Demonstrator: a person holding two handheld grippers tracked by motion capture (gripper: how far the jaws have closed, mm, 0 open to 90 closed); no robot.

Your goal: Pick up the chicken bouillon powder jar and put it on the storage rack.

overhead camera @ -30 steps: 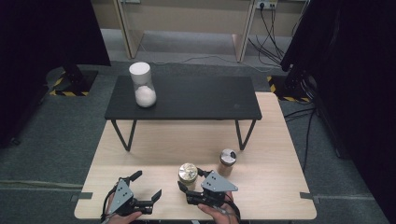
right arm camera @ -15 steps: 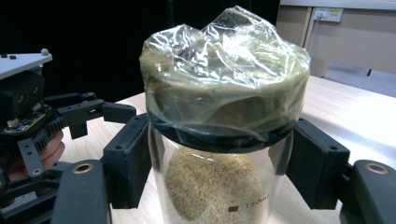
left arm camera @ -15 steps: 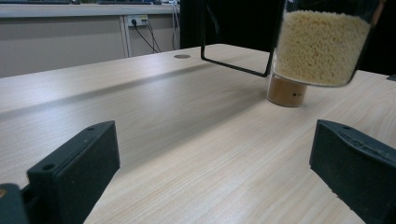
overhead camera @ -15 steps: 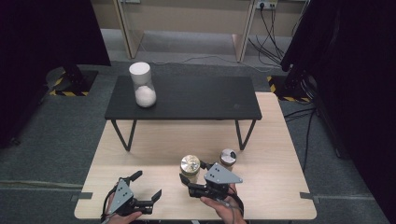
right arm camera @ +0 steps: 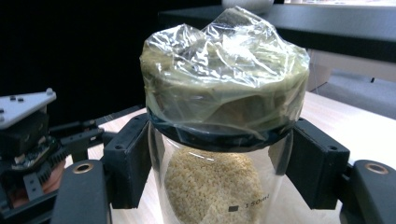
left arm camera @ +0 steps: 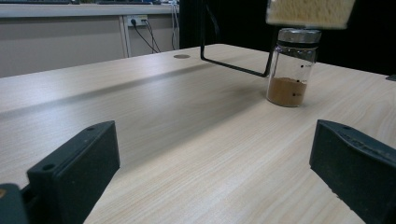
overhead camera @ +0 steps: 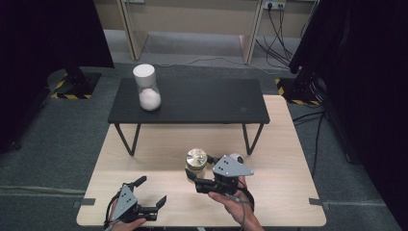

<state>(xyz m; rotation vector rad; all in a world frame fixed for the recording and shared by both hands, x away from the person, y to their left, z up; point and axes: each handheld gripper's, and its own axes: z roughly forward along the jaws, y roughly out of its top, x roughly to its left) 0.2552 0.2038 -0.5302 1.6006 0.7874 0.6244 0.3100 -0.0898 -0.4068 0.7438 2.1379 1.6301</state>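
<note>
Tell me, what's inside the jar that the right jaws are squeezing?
Inside the jar are small pale yellow grains, heaped behind the glass. Crinkly clear wrap covers its top. How far down the grains go cannot be seen; the bottom is out of the picture.

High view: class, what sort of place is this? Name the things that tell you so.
Probably a lab or test room, not a home: dark curtains at the sides, cables running to wall sockets, striped hazard tape on the floor, and a hand-held gripper clamped on a jar.
</note>
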